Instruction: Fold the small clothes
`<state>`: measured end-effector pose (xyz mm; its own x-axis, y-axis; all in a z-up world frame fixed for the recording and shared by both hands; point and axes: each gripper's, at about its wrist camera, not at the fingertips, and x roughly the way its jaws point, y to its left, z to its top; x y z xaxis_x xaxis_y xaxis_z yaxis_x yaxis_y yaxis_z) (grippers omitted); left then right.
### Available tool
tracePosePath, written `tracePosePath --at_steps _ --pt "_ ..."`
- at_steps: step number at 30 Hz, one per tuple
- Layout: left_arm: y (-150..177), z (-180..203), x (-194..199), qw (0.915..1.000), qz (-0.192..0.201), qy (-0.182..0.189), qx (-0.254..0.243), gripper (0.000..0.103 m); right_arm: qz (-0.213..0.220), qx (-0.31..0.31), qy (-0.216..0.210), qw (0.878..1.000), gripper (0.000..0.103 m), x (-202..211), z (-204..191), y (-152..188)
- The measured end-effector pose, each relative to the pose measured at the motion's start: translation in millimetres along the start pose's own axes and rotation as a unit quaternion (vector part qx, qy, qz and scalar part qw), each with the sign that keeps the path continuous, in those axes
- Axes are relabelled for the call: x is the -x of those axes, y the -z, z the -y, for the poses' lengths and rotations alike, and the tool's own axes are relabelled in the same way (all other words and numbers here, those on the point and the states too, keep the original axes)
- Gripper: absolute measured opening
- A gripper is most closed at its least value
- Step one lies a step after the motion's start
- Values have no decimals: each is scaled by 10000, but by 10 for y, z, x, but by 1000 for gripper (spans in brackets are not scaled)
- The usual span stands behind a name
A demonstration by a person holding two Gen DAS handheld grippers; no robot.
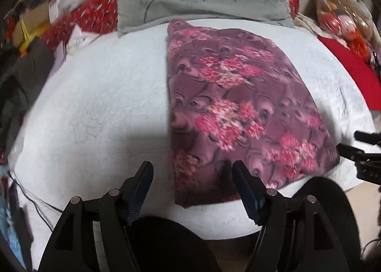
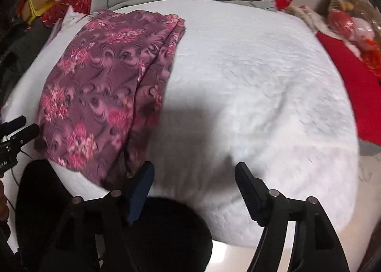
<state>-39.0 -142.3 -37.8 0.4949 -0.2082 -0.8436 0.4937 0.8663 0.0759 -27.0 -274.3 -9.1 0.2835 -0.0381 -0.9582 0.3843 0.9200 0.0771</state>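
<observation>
Purple flowered cloth (image 1: 238,110) lies folded on the white bed (image 1: 100,95), long axis running bottom to top of frame, nearest the spread, empty left tongs (image 1: 193,176), with the right tongs (image 2: 194,176), likewise spread and empty, just beside its edge.

- The left black plastic two-finger gripper (image 1: 193,171) has angular linkage arms, round silver pivot pins and dark blue ribbed finger pads (image 1: 245,191).
- The right black plastic two-finger gripper (image 2: 194,173) matches it.

Dim indoor light, soft motion blur, fisheye bending at edges, dark shadows on the white cover (image 1: 100,95).
</observation>
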Motion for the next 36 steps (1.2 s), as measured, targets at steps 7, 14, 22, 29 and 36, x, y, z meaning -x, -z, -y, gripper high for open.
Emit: tracePosePath --at_steps 7,14,22,29,36 --pt "194 179 179 9985 389 -359 -99 69 590 9 -71 9982 92 400 -137 159" --pt "343 202 417 9969 705 -343 83 72 1174 192 162 9928 96 689 -218 142" --pt "466 251 607 9971 736 -105 168 72 1524 146 311 9877 97 932 -234 255" --pt "505 363 809 9959 902 85 48 73 1626 27 382 9860 97 1043 -205 350" --pt "576 484 923 9952 965 178 -70 73 1620 -45 399 9860 97 1100 -158 407"
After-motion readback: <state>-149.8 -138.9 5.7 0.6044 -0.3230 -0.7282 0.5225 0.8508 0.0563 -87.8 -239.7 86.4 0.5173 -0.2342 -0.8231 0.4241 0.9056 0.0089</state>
